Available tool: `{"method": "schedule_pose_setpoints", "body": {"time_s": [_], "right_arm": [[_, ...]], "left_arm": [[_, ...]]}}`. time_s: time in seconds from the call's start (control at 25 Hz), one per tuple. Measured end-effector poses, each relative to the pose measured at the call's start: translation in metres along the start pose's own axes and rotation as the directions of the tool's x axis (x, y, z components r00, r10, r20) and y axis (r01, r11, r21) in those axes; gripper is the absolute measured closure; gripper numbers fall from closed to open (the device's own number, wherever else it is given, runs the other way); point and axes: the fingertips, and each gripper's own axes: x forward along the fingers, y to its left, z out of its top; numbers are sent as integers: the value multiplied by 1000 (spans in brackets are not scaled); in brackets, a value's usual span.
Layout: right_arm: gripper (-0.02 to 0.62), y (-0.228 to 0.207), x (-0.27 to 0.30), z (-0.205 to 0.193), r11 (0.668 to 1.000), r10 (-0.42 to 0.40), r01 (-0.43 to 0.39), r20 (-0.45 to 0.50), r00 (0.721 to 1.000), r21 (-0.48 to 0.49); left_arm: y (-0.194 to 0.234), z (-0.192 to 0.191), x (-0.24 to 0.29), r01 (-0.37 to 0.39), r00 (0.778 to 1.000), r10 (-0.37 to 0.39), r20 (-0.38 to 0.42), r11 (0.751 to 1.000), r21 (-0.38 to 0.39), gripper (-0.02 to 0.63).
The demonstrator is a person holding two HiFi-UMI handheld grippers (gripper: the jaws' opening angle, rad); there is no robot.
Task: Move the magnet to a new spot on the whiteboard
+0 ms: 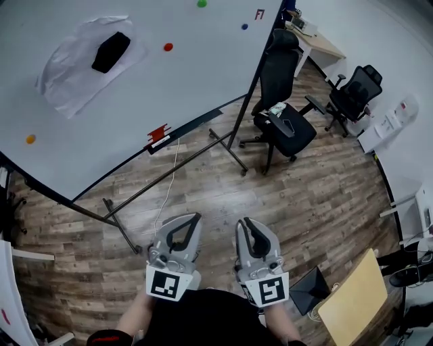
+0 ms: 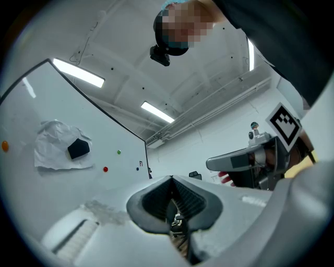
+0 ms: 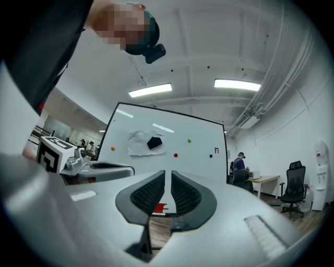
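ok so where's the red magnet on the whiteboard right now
In the head view the red magnet sits upper centre on the whiteboard, just right of the black block and down-left of the green magnet.
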Motion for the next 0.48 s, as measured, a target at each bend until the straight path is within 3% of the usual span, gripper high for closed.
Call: {"method": "schedule_pose_setpoints", "body": {"time_s": [0.48], "right_arm": [[568, 15, 55, 1, 999, -8, 9, 40, 999, -33]], "left_arm": [[54, -11, 9, 6, 1000, -7, 30, 1000, 18, 604]]}}
